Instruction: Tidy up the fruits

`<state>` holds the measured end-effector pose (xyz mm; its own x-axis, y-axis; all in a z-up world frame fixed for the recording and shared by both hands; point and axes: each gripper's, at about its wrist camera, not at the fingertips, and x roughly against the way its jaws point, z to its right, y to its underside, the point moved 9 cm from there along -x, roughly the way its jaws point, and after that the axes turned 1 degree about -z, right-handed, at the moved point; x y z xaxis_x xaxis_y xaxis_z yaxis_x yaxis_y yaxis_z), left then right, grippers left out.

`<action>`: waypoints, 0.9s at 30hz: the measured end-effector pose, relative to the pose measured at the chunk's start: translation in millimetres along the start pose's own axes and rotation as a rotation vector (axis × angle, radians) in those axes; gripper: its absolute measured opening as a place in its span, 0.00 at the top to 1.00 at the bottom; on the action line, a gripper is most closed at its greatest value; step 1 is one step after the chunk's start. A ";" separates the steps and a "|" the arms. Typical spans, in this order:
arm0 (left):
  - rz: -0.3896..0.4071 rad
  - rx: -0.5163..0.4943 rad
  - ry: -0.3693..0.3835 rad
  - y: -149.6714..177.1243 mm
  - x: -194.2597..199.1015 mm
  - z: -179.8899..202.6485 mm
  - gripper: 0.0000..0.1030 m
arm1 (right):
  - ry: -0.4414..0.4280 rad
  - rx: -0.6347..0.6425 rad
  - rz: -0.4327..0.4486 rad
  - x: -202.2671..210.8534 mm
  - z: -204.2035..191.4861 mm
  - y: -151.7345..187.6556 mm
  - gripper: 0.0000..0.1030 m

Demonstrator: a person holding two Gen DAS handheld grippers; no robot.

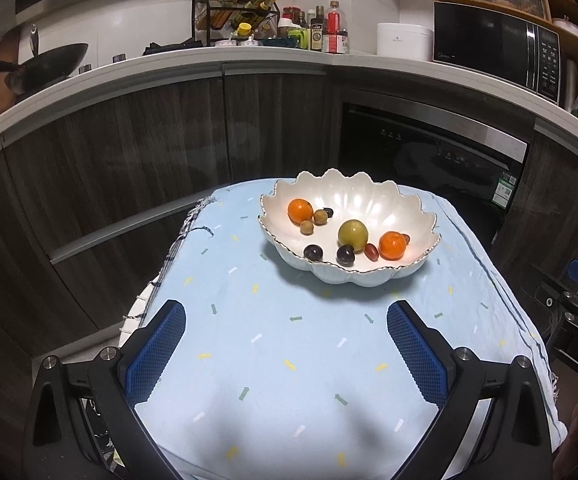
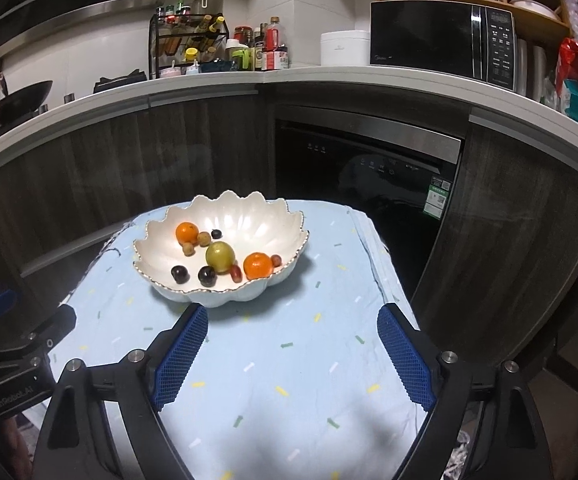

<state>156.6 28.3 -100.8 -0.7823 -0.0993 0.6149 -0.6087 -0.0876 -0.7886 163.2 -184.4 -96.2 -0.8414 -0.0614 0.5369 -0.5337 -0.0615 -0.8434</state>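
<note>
Fruit is what both tongs face, and neither holds any. The left tongs (image 1: 286, 354) stand spread at the bottom of the left wrist view, nothing between the blue pads, only cloth (image 1: 249, 320) beneath. The right tongs (image 2: 292, 354) are likewise released and empty at the bottom of the right wrist view, their left pad tip just short of the bowl (image 2: 161, 224) rim.

All the fruit lies in that white scalloped bowl, at frame centre in the left view and left of centre in the right view, on the blue cloth covering the counter. Inside: one orange (image 2: 187, 233) toward the back left, a second orange (image 2: 257, 265) at front right, a green fruit (image 2: 219, 256) between them, two dark plums (image 2: 179, 273) at the front, small brown fruits (image 2: 203, 238) by the back orange, and a red one (image 2: 236, 273) beside the green.

The oranges and the green fruit look firm and round, likely to roll; gripping across the widest part seems safest. Plums and small fruits are probably soft and smooth-skinned, so a light squeeze suits them. The bowl looks ceramic and chip-prone at its rim.

Behind, at the top of both frames, a kitchen worktop carries bottles (image 1: 335, 28) and a microwave (image 1: 497, 48).
</note>
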 end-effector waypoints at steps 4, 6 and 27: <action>0.000 -0.001 0.004 1.4 -0.6 1.0 0.00 | -0.001 -0.006 -0.005 -0.6 0.3 2.7 0.15; -0.004 -0.003 0.007 2.8 -1.3 1.9 0.00 | 0.003 -0.008 -0.007 -0.6 1.3 3.9 0.15; -0.011 -0.006 0.008 5.8 -1.1 1.8 0.00 | 0.004 -0.008 -0.002 -1.7 1.9 6.0 0.15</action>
<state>154.2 26.1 -106.1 -0.7768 -0.0903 0.6233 -0.6178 -0.0827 -0.7820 161.6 -186.6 -102.1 -0.8405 -0.0573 0.5387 -0.5362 -0.0538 -0.8424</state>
